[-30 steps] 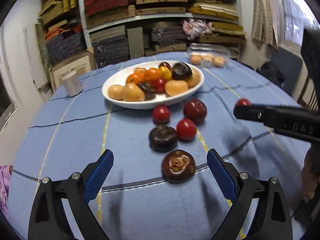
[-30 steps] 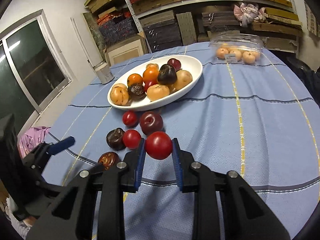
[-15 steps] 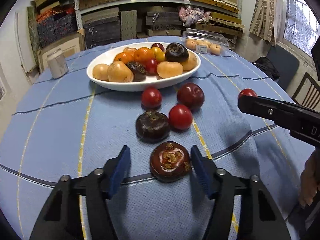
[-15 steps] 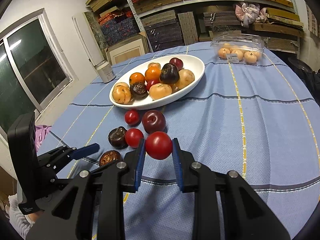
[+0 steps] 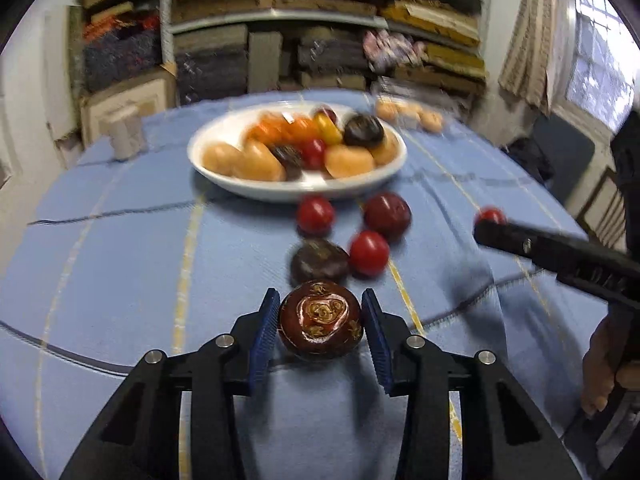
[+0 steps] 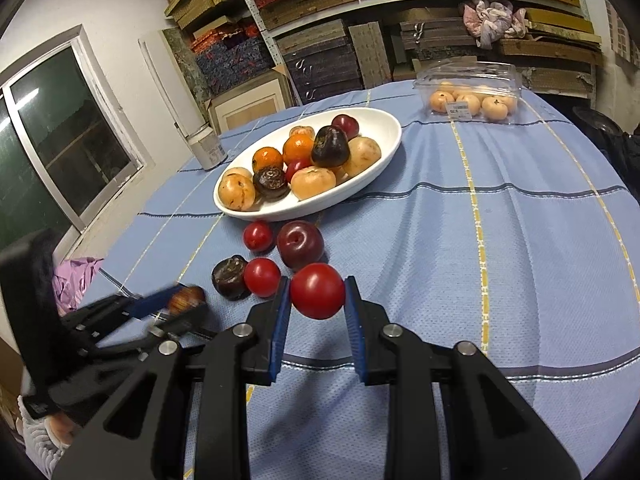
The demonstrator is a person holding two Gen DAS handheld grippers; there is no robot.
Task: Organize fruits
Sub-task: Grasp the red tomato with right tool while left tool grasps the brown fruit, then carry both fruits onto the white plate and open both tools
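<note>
Left jaws are sitting closed in on a dark brown patterned fruit (image 5: 320, 325); both blue pads (image 5: 264, 332) are at its sides, looks like contact, and the left gripper (image 5: 320, 330) is carrying it low over the blue tablecloth (image 5: 120, 264). Whether the fruit is fully off the cloth, can't tell. Left wrist view is motion-blurred.

Right jaws are clamping a red tomato (image 6: 317, 296), pads touching both sides. The right gripper (image 6: 316, 312) is holding it clear above the cloth, just in front of the loose group.

Loose fruit is lying on the cloth between the grippers and the white oval bowl (image 6: 384, 148): a dark wrinkled fruit (image 6: 230, 278) touching a small red tomato (image 6: 262, 277), a dark red plum (image 6: 300, 245) behind them, and another small red tomato (image 6: 258, 236) beside the plum, nearest the bowl.

The bowl is holding oranges, tan round fruits, dark fruits and a couple of red ones. A clear plastic clamshell (image 6: 470, 88) of tan fruits is sitting at the far edge of the table, well apart from the bowl. A small white tub (image 6: 206, 150) is standing left of the bowl.
</note>
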